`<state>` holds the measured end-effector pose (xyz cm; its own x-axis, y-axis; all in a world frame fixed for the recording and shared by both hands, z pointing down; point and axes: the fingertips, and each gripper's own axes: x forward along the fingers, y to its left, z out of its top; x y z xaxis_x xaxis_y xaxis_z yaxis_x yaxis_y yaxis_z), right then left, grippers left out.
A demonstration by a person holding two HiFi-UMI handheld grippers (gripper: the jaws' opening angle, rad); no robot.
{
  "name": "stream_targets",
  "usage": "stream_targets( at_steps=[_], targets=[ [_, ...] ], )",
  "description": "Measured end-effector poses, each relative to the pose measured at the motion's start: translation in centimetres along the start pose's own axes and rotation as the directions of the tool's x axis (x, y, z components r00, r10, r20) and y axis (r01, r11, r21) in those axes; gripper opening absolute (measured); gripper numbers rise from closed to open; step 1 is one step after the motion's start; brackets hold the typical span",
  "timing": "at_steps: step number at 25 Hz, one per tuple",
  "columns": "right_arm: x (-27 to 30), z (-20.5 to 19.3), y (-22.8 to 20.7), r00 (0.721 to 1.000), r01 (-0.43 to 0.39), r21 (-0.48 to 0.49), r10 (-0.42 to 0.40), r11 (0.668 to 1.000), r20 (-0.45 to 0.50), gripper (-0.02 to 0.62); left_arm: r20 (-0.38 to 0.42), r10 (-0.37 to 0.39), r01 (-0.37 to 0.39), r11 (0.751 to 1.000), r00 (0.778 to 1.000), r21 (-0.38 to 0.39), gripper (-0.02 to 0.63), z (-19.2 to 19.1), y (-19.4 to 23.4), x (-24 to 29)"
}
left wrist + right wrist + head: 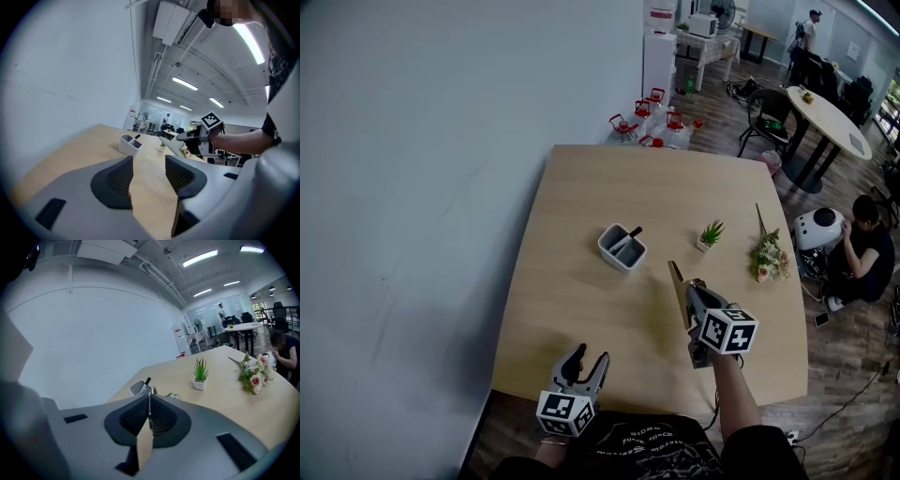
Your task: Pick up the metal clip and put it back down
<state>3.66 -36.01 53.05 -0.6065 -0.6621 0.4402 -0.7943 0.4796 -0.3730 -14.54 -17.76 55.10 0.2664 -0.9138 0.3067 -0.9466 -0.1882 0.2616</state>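
Left tongs hover at the near edge of the bench, jaws wide apart with nothing between them. Right tongs are clamped on the metal clip, held clear above the bench. The pickup looks done; setting the clip back down remains.
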Motion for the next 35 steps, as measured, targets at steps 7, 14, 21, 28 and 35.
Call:
stream_targets(
  at_steps=[7,14,21,28,35],
  targets=[
    [-6.1,1.7,1.7,0.991,0.032,-0.018,-0.029,0.999,0.133,0.019,0.025,-0.095,0.094,0.995,0.995,0.044,0.216,1.1,-3.0,1.1],
    [-11.9,0.7,2.4,0.973,0.1,-0.033,-0.09,0.994,0.214,0.018,0.061,-0.162,0.156,0.984,0.985,0.09,0.216,2.4,-5.1,1.5],
    [-17.0,-2.5,2.1,0.953,0.174,0.028,-0.175,0.984,0.249,0.02,0.067,-0.214,0.205,0.972,0.975,0.119,0.216,2.8,-6.9,1.6],
    [-18.1,-6.0,2.4,0.955,0.198,0.081,-0.211,0.977,0.208,0.02,0.045,-0.23,0.223,0.966,0.972,0.133,0.216,2.1,-7.1,1.4],
    [-18.1,-6.3,2.7,0.958,0.201,0.065,-0.21,0.977,0.194,0.02,0.038,-0.24,0.233,0.962,0.97,0.14,0.216,2.1,-7.6,1.9]
  ],
)
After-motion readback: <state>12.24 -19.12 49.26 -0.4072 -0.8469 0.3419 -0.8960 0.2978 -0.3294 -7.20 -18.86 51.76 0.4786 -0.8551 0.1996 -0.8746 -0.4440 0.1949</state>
